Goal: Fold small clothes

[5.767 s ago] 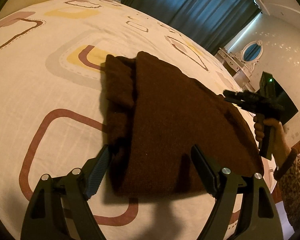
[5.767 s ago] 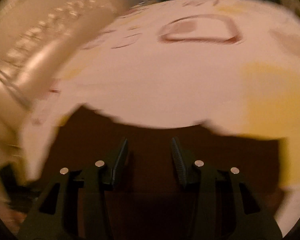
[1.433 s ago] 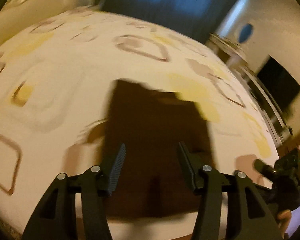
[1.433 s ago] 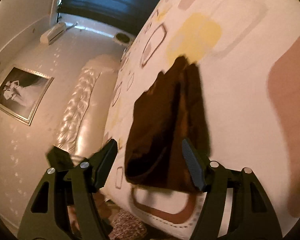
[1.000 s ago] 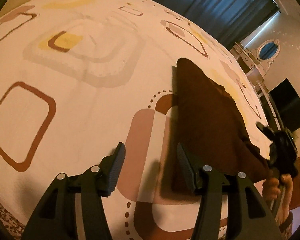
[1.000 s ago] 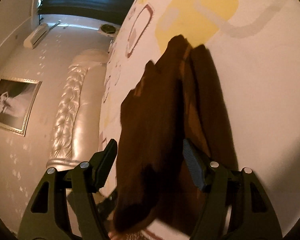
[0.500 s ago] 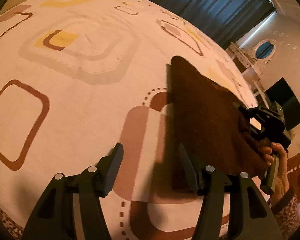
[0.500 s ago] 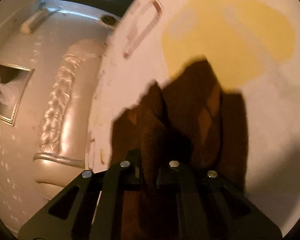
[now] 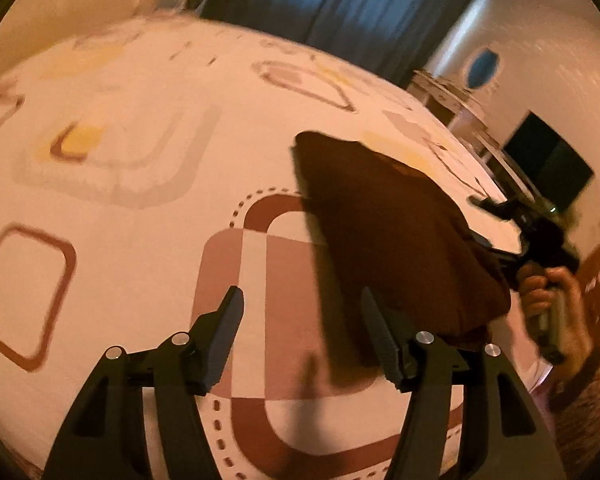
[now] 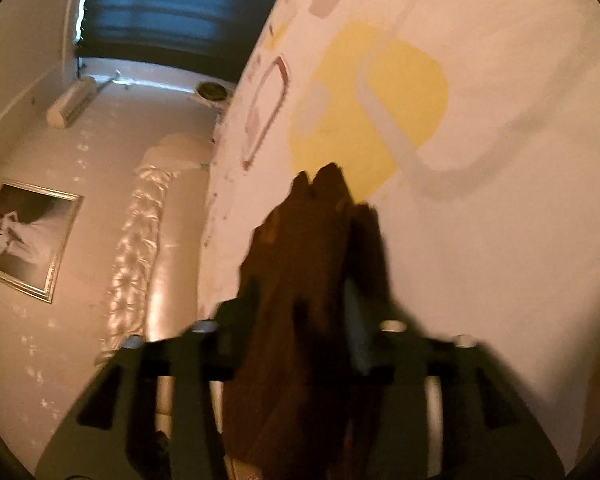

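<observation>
Brown garment (image 9: 396, 240) lay folded, lower right; right gripper (image 10: 300, 320) jaws were opening around it, left gripper (image 9: 300, 332) widening, empty. I'd withdraw slowly.

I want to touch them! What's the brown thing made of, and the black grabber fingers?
The brown garment looks like soft knitted or fleecy fabric: matte, fuzzy, slumping in thick folds. The left gripper fingers look like hard black plastic with ridged, probably rubbery pads and shiny metal screws, though blur leaves this uncertain.
</observation>
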The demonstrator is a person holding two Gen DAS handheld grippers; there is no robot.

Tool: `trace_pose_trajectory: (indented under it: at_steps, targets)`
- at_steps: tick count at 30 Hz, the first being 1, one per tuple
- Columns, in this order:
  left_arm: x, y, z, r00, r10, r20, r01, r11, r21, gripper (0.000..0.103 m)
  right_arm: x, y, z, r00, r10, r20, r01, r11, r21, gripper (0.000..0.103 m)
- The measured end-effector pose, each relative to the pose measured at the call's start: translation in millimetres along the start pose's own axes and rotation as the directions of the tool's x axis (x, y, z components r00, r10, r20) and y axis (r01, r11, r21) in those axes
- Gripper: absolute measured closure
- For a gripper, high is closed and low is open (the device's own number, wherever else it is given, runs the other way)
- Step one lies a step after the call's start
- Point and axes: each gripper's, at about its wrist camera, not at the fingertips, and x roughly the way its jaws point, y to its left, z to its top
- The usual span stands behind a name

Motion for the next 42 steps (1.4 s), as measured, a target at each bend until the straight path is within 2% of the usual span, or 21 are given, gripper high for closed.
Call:
trace_pose_trajectory:
  at_steps: [4,8,10,13,18,19,21,24,26,31,34,36,37,42]
  targets:
    - [-9.1,-17.3,-13.7,1.000,0.000,0.031,-0.004,0.988,0.156,0.038,-27.4,4.5,-40.8,0.998,0.034,-0.047,-0.035,0.999,-0.002,0.054]
    - [-13.3,-38.5,-24.9,0.999,-0.003,0.054,-0.013,0.954,0.298,0.037,-37.0,5.7,-76.2,0.993,-0.002,-0.118,0.000,1.000,-0.019,0.054]
    - [-12.0,-46.6,-28.5,0.998,0.005,0.060,-0.025,0.939,0.342,0.034,-38.5,4.9,-87.5,0.991,-0.004,-0.135,0.001,1.000,-0.017,0.054]
    - [-5.2,-55.6,-31.2,0.998,0.018,0.059,-0.040,0.921,0.388,0.033,-34.4,4.7,-96.8,0.988,-0.011,-0.153,0.008,1.000,-0.024,0.054]
    - [15.3,-57.1,-26.7,0.997,0.058,0.051,-0.072,0.928,0.366,0.033,-29.1,1.6,-102.5,0.990,-0.025,-0.141,0.023,1.000,-0.016,0.055]
    - [18.6,-56.7,-25.1,0.997,0.061,0.053,-0.076,0.931,0.357,0.033,-28.9,2.1,-103.9,0.990,-0.026,-0.139,0.024,1.000,-0.017,0.057]
    - [22.8,-56.2,-23.7,0.994,0.088,0.062,-0.104,0.932,0.347,0.033,-27.0,1.0,-102.8,0.990,-0.031,-0.134,0.030,0.999,-0.016,0.069]
    - [29.0,-45.8,-15.2,0.981,0.176,0.084,-0.193,0.935,0.297,0.033,-25.2,3.5,-103.2,0.991,-0.026,-0.134,0.023,0.999,-0.023,0.088]
    - [27.0,-32.7,-9.8,0.981,0.177,0.081,-0.191,0.952,0.238,0.031,-25.2,9.0,-102.0,0.992,-0.023,-0.122,0.018,0.999,-0.043,0.100]
    - [26.4,-3.3,-15.5,0.984,0.176,0.029,-0.178,0.974,0.138,0.030,-34.5,13.8,-108.6,0.991,0.007,-0.135,-0.018,0.996,-0.085,0.101]
    - [27.3,12.3,-22.6,0.992,0.127,0.007,-0.127,0.990,0.067,0.030,-28.1,-8.7,-114.6,0.985,-0.053,-0.167,0.042,0.997,-0.071,0.101]
    - [27.1,8.9,-22.4,0.990,0.141,0.005,-0.141,0.986,0.086,0.029,-24.1,-29.1,-115.2,0.984,-0.043,-0.171,0.042,0.999,-0.008,0.101]
    - [26.5,7.6,-22.7,0.989,0.145,0.005,-0.145,0.985,0.089,0.029,-23.4,-37.6,-115.6,0.986,-0.012,-0.168,0.017,0.999,0.029,0.101]
    - [26.2,6.3,-23.4,0.990,0.142,-0.001,-0.141,0.984,0.113,0.029,-26.6,-36.2,-114.8,0.986,-0.020,-0.165,0.019,1.000,-0.007,0.101]
